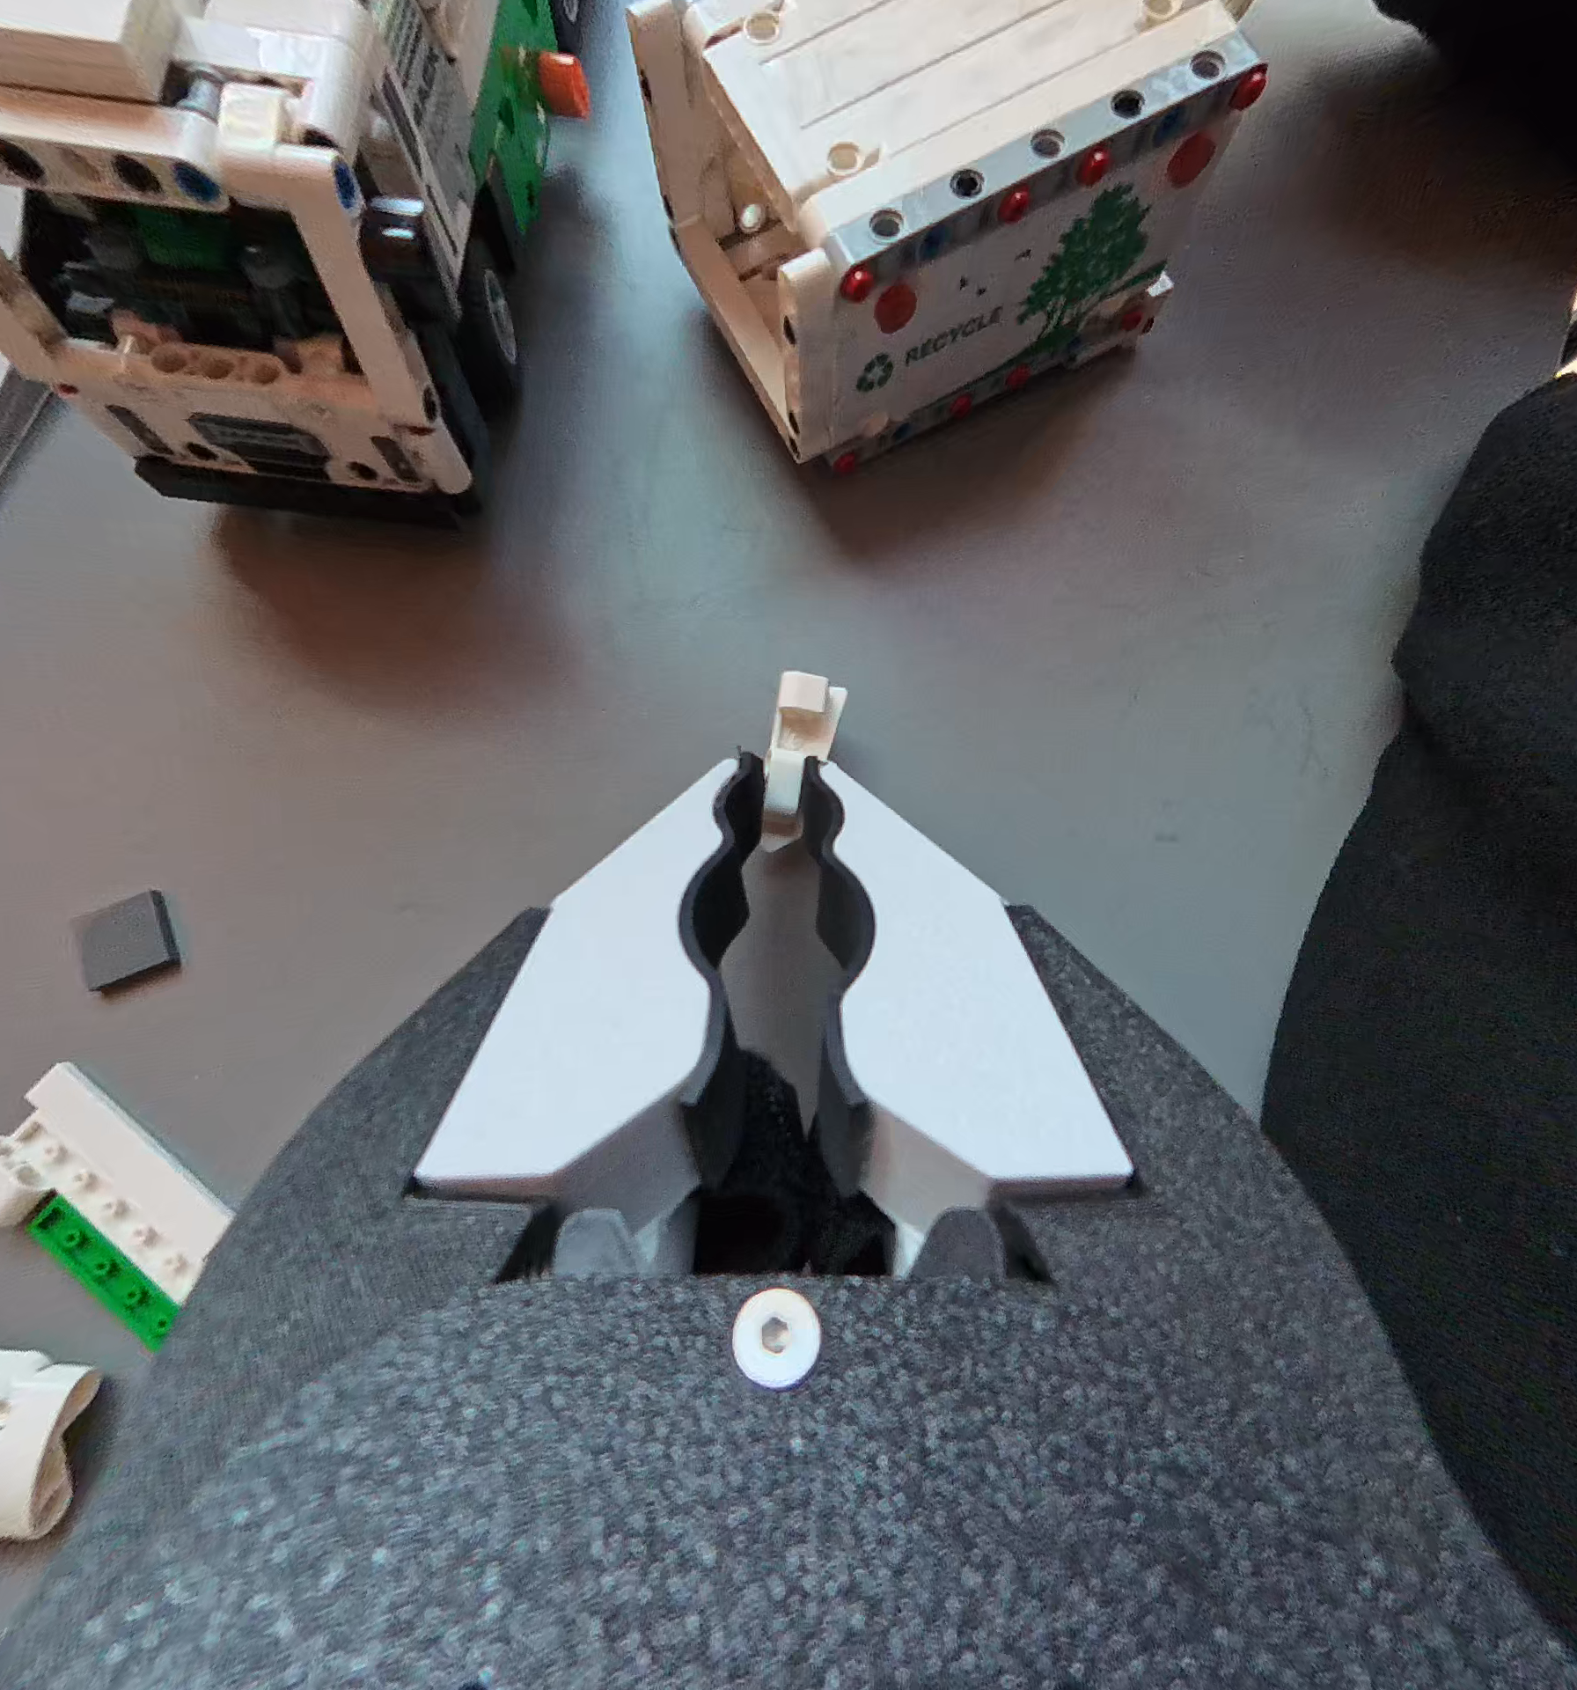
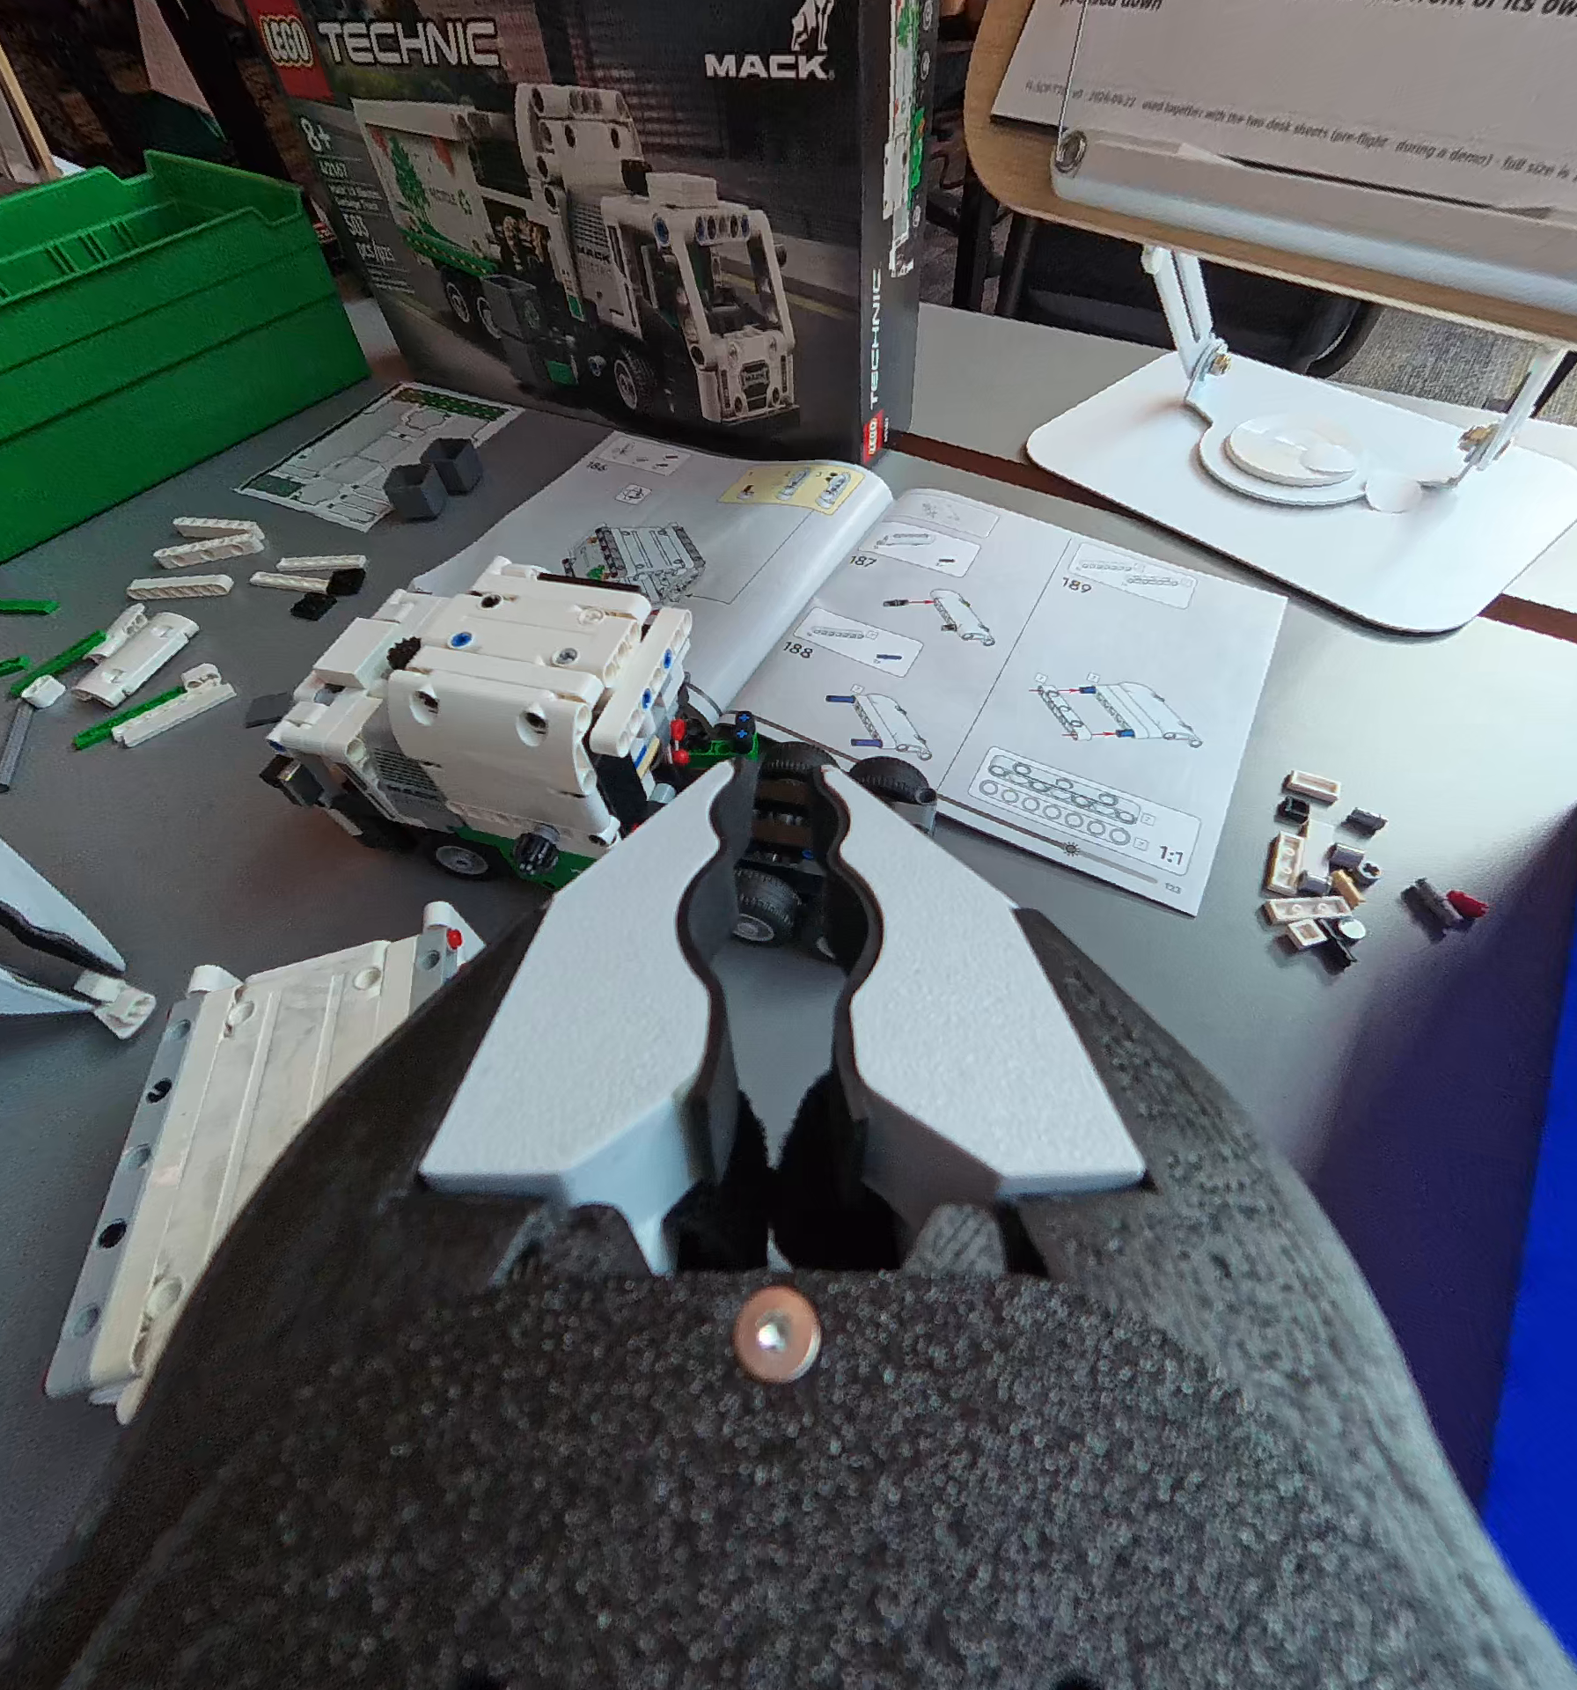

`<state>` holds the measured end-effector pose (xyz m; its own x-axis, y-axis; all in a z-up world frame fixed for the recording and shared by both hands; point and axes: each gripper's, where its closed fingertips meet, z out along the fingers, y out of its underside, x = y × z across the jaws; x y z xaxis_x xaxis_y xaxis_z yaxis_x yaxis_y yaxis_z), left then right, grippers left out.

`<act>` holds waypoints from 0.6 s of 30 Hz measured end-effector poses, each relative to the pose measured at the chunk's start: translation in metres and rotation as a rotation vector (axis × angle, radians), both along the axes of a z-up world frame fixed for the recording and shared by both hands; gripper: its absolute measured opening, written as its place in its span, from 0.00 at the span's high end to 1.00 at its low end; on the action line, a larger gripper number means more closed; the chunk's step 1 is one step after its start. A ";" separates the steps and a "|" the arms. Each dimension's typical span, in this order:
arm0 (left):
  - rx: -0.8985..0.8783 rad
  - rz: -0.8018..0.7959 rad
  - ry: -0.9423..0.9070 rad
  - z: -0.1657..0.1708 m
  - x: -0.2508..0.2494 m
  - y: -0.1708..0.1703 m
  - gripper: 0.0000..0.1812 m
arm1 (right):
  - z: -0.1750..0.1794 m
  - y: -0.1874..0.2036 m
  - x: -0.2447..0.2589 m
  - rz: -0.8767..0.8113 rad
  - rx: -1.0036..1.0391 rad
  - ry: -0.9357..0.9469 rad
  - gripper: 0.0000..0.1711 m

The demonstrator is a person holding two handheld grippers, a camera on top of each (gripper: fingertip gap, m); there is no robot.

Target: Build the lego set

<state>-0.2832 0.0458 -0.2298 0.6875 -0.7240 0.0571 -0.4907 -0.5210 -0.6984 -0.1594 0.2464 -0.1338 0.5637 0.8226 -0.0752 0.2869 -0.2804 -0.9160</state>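
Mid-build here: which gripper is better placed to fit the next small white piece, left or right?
Left. The left gripper is already shut on a small white piece, above the table between the truck cab and the white container body. The right gripper looks empty, slightly open.

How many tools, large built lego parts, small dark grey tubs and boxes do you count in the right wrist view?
Tools: 2 (right tool; left tool, shut on a small white piece)
Large built parts: 2 (truck; white container body)
Small dark grey tubs: 2
Boxes: 1 (lego box)
Total: 7
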 end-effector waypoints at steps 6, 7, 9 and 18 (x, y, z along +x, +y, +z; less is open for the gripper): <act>0.003 0.000 0.027 -0.007 0.006 -0.001 0.96 | -0.001 0.000 -0.001 0.008 -0.006 0.002 0.94; 0.001 0.008 0.027 -0.006 0.006 -0.001 0.96 | -0.001 0.001 -0.002 0.010 -0.006 0.003 0.94; 0.013 0.056 0.007 -0.001 0.000 0.000 0.91 | -0.002 0.001 -0.003 0.013 -0.007 0.002 0.94; 0.055 0.898 -0.034 0.024 -0.197 -0.004 0.87 | -0.005 0.002 -0.008 0.026 -0.012 -0.002 0.94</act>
<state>-0.4800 0.0417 -0.2061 0.9942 0.0825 0.0685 0.1061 -0.6635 -0.7406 -0.1675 0.2484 -0.1384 0.5419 0.8363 -0.0837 0.2961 -0.2832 -0.9122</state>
